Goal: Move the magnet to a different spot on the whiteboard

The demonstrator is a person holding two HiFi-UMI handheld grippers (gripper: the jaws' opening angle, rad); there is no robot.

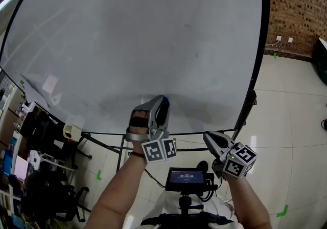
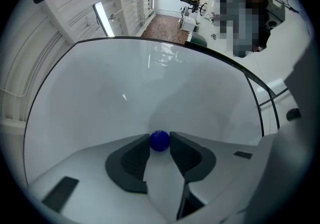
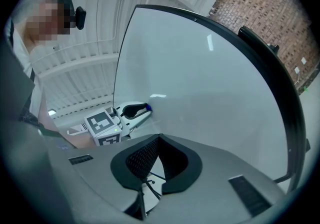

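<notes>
Clearly the left gripper pinches the small round blue magnet low on the large white whiteboard. Best to grip firmly, pull straight off, and reseat it flat elsewhere. The right gripper hangs aside, jaws pressed together, empty.

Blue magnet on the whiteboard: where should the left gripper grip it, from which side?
Pinch the blue magnet by its rounded sides, across the middle, coming square-on to the whiteboard. It is a round knob standing off the flat board; jaws of the left gripper flank it.
</notes>
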